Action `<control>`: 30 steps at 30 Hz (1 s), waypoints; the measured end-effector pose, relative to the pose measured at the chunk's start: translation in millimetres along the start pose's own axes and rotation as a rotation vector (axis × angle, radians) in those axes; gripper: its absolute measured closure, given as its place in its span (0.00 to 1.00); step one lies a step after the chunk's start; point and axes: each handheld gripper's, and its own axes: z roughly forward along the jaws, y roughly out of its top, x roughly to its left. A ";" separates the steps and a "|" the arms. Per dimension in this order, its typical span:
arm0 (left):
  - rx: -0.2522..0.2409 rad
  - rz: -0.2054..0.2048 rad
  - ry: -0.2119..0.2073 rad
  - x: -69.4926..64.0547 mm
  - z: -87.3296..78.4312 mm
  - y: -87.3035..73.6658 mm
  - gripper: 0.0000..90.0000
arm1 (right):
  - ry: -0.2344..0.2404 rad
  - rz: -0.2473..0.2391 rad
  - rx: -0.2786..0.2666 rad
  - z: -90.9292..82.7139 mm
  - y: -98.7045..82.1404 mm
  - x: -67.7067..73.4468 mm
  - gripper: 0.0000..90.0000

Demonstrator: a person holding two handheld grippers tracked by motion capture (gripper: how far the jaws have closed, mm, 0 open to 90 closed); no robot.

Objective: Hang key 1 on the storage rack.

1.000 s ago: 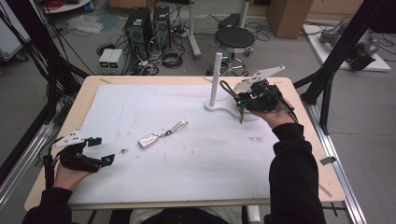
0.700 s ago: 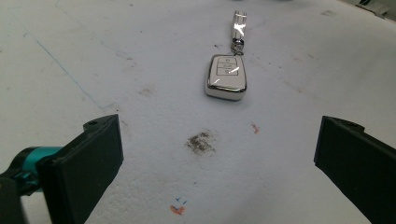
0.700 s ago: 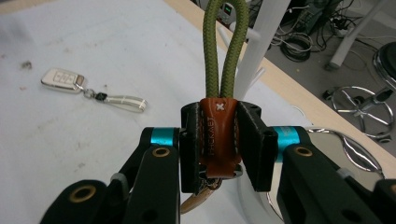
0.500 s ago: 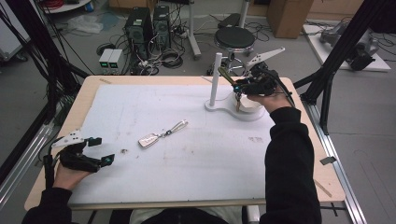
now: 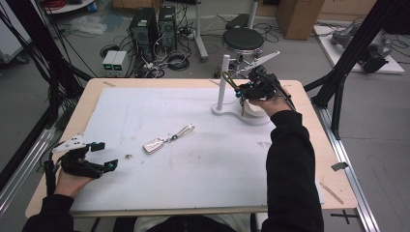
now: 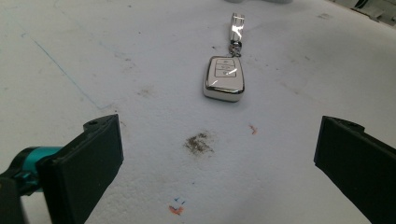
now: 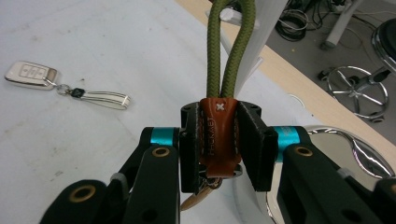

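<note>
1. High view: my left gripper rests low at the near left of the white table cover, its jaws spread wide with nothing between them.
2. My left gripper view looks along those parted jaws at the white car key fob, which lies flat on the cover well ahead, a shiny strap tag linked to its far end.
3. On the high view the fob sits near the middle of the cover, apart from both grippers.
4. My right gripper is raised at the far right, just beside the white stand, over its base.
5. My right gripper view shows its jaws clamped on a brown leather tab joined to an olive green cord loop that rises out of the top of the frame.
6. A polished metal dish lies beneath, at the right.
</note>
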 end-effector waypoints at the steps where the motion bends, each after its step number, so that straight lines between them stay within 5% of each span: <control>1: -0.001 -0.001 0.000 0.0 0.2 0.0 0.02 | -0.010 -0.002 0.005 1.8 0.6 1.2 0.78; 27: -0.016 -0.007 -0.013 1.1 -0.3 0.2 0.02 | -0.026 0.068 0.094 49.6 5.5 6.3 0.76; 29: -0.017 -0.009 -0.012 1.0 -0.6 0.2 0.02 | -0.012 0.096 0.075 53.6 2.9 5.0 0.70; 30: -0.018 -0.010 -0.012 1.1 -0.8 0.1 0.02 | 0.006 0.117 0.065 55.8 0.3 3.8 0.56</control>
